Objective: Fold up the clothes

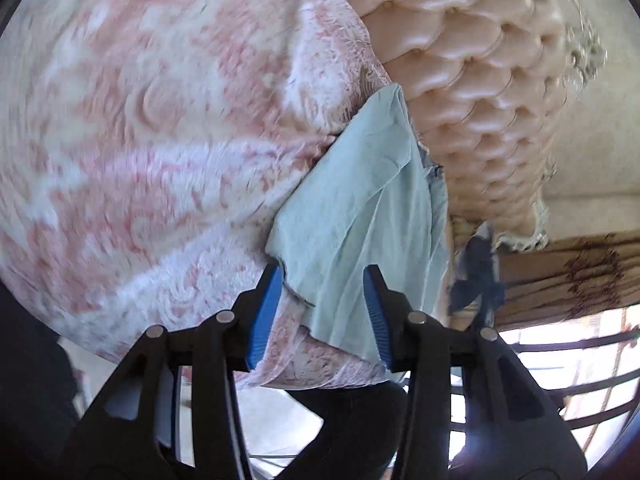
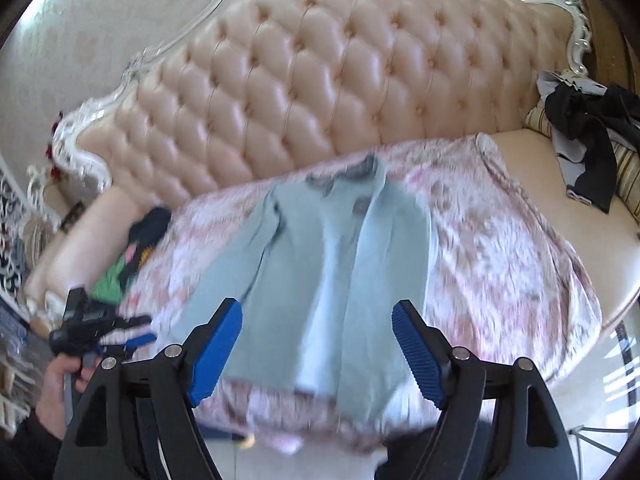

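Note:
A light blue shirt (image 2: pixel 320 248) lies spread flat on a pink and white blanket (image 2: pixel 500 240), collar toward the headboard. My right gripper (image 2: pixel 318 344) hangs open above the shirt's lower hem, apart from the cloth. My left gripper (image 1: pixel 322 304) is open at the shirt's (image 1: pixel 360 208) edge; the cloth shows between the blue pads (image 1: pixel 266 312) but they do not press on it. In the right wrist view the left gripper (image 2: pixel 138 342) is at the blanket's left edge, held by a hand (image 2: pixel 60 380).
A tufted pink headboard (image 2: pixel 320 80) rises behind the bed. Dark clothes (image 2: pixel 588 128) are piled on a striped pillow (image 2: pixel 628 176) at the right. A dark and green garment (image 2: pixel 132 256) lies left of the blanket. Window bars (image 1: pixel 560 380) show in the left wrist view.

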The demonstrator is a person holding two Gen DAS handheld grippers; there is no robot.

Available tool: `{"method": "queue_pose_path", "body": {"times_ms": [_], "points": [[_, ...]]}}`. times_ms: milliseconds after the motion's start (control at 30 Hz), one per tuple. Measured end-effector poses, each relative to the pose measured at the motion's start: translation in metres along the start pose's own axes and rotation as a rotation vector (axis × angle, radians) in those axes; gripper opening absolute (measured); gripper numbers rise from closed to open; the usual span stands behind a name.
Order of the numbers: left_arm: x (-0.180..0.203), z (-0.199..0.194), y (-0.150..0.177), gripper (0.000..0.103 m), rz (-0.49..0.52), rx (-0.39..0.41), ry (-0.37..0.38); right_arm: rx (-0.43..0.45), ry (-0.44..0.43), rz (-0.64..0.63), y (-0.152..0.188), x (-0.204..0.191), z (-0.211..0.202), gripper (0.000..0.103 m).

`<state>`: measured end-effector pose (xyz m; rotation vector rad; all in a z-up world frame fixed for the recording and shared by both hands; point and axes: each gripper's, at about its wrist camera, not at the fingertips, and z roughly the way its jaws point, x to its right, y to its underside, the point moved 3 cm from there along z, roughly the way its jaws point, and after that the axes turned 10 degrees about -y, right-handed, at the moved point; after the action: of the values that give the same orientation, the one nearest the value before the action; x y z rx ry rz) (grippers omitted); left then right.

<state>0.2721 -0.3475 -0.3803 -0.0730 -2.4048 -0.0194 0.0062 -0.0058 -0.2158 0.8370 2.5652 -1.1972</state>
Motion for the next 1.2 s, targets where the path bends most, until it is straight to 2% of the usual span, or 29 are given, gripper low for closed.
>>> {"method": "queue_pose_path", "body": {"times_ms": [67, 167, 233, 300, 467, 533, 567, 600, 700, 767, 833, 1000, 1100, 1200], "points": [[-0.003, 0.007, 0.000, 0.045, -0.025, -0.002, -0.036, -0.016, 0.001, 0.004, 0.010, 0.000, -0.003, 0.078], [0.002, 0.015, -0.001, 0.045, -0.021, 0.004, -0.034, -0.023, -0.036, 0.049, 0.018, 0.003, -0.007, 0.078], [0.005, 0.026, 0.000, 0.045, -0.013, -0.009, -0.061, -0.021, -0.037, 0.054, 0.022, 0.005, -0.009, 0.079], [0.007, 0.034, 0.000, 0.037, -0.019, -0.009, -0.082, -0.031, -0.030, 0.060, 0.023, 0.006, -0.009, 0.079], [0.013, 0.045, -0.005, 0.034, -0.013, -0.012, -0.077, -0.039, -0.032, 0.070, 0.026, 0.011, -0.012, 0.079], [0.017, 0.050, -0.008, 0.022, 0.007, -0.014, -0.115, -0.048, -0.031, 0.072, 0.027, 0.013, -0.010, 0.079], [0.020, 0.052, -0.009, 0.010, 0.024, -0.014, -0.134, -0.051, -0.031, 0.074, 0.028, 0.013, -0.009, 0.079], [0.022, 0.054, -0.010, 0.007, 0.040, -0.014, -0.153, -0.054, -0.032, 0.076, 0.028, 0.014, -0.008, 0.079], [0.031, 0.045, -0.015, 0.005, 0.100, 0.001, -0.190, -0.061, -0.027, 0.076, 0.028, 0.014, -0.005, 0.079], [0.046, 0.022, -0.023, 0.004, 0.157, 0.028, -0.210, -0.066, -0.024, 0.077, 0.028, 0.015, -0.005, 0.079], [0.063, -0.005, -0.037, 0.004, 0.223, 0.060, -0.228, -0.069, -0.020, 0.075, 0.027, 0.016, -0.005, 0.079], [0.109, -0.081, -0.092, 0.004, 0.440, 0.171, -0.345, -0.078, -0.015, 0.081, 0.024, 0.017, -0.001, 0.079], [0.122, -0.102, -0.135, 0.004, 0.567, 0.230, -0.475, -0.081, -0.021, 0.090, 0.022, 0.016, 0.001, 0.079], [0.105, -0.096, -0.182, 0.004, 0.577, 0.215, -0.563, -0.095, -0.015, 0.086, 0.022, 0.013, 0.005, 0.079]]}}
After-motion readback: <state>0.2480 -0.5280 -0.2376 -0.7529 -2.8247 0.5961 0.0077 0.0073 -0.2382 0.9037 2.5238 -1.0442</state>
